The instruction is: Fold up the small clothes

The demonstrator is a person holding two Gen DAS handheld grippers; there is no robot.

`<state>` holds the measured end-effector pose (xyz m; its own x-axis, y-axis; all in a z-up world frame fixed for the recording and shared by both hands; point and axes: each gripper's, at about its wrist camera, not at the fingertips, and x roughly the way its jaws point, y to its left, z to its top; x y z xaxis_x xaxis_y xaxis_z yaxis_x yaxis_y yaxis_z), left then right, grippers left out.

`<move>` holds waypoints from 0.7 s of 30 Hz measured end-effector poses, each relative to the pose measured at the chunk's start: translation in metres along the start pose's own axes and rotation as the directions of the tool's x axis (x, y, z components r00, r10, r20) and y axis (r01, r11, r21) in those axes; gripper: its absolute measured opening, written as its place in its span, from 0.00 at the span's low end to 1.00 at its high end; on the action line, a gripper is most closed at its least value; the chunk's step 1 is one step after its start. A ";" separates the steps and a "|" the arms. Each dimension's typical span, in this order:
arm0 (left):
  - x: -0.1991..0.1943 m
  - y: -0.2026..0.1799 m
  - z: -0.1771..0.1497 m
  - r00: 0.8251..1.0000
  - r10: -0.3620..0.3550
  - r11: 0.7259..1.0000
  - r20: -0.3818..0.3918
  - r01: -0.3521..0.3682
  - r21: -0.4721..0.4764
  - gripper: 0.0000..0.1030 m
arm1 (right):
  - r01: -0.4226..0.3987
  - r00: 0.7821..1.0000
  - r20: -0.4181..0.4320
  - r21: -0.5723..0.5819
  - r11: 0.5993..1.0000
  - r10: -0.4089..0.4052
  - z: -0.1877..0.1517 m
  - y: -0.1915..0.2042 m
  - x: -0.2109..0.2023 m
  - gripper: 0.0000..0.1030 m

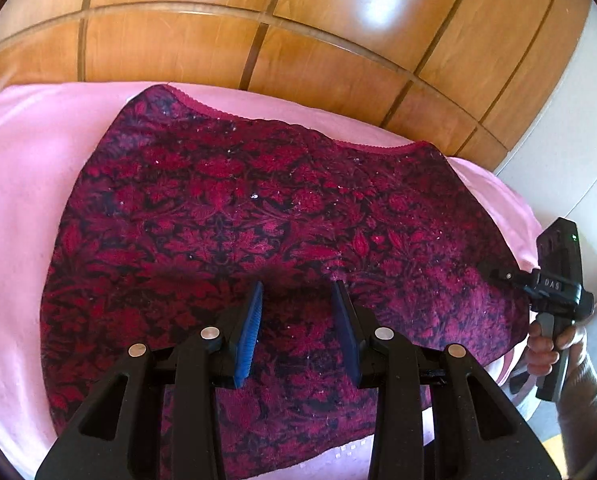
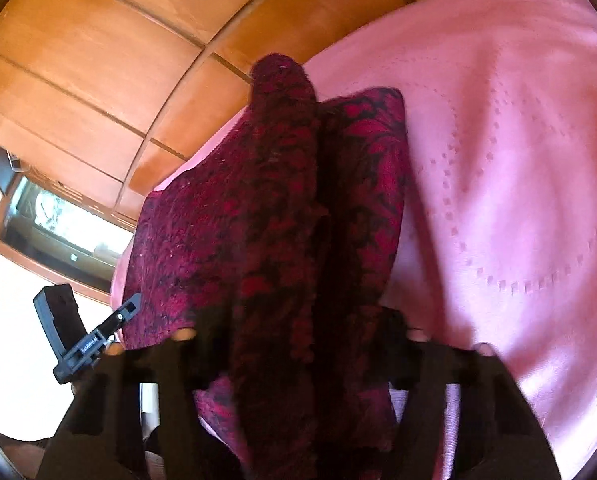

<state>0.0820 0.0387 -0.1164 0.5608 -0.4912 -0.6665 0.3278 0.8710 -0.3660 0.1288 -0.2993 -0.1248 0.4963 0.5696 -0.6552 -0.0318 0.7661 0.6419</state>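
A dark red floral garment [image 1: 258, 216] lies spread on the pink cloth [image 1: 26, 184]. My left gripper [image 1: 298, 300] hovers just above its near middle, open and empty, blue pads [image 1: 250, 332] apart. My right gripper [image 1: 498, 274] shows at the garment's right edge in the left wrist view, its tip on the fabric. In the right wrist view the garment [image 2: 282, 208] is bunched up and lifted between the right gripper's jaws [image 2: 294, 344], which are shut on it; the fingertips are hidden by fabric. The left gripper [image 2: 132, 304] shows at lower left there.
A wooden panelled wall [image 1: 298, 28] stands behind the pink-covered surface. The pink cloth [image 2: 518, 160] stretches wide to the right in the right wrist view. A wood-framed opening [image 2: 58, 224] sits at the left. A hand [image 1: 546, 344] holds the right gripper's handle.
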 end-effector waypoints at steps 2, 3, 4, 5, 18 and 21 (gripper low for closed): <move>0.000 0.002 0.001 1.000 -0.006 1.000 -0.002 0.006 -0.006 0.33 | 0.032 0.999 0.016 -0.054 0.998 -0.031 0.003 0.020 -0.005 0.36; 0.000 0.003 0.000 1.000 -0.010 1.000 -0.002 0.010 -0.008 0.33 | 0.023 0.999 0.025 -0.060 0.998 -0.022 0.000 0.026 -0.014 0.34; 0.001 0.004 0.000 1.000 -0.016 1.000 -0.002 0.016 -0.011 0.33 | 0.007 0.999 0.033 -0.060 0.998 -0.005 -0.005 0.027 -0.022 0.33; 0.002 0.005 -0.001 1.000 -0.026 1.000 -0.003 0.026 -0.017 0.33 | -0.024 0.999 0.042 -0.053 0.998 0.026 -0.003 0.034 -0.026 0.32; -0.015 0.056 0.004 0.984 -0.164 0.967 0.067 0.174 -0.185 0.33 | -0.285 0.952 0.040 -0.231 0.930 0.302 0.021 0.219 0.009 0.25; -0.037 0.090 -0.003 0.972 -0.194 0.933 0.129 0.224 -0.281 0.33 | -0.243 0.968 -0.004 -0.281 0.928 0.252 0.015 0.250 0.041 0.25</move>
<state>0.0884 0.1352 -0.1260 0.5800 -0.6483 -0.4933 0.2175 0.7068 -0.6732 0.1540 -0.0886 0.0152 0.4684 0.7454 -0.4743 -0.3939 0.6567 0.6431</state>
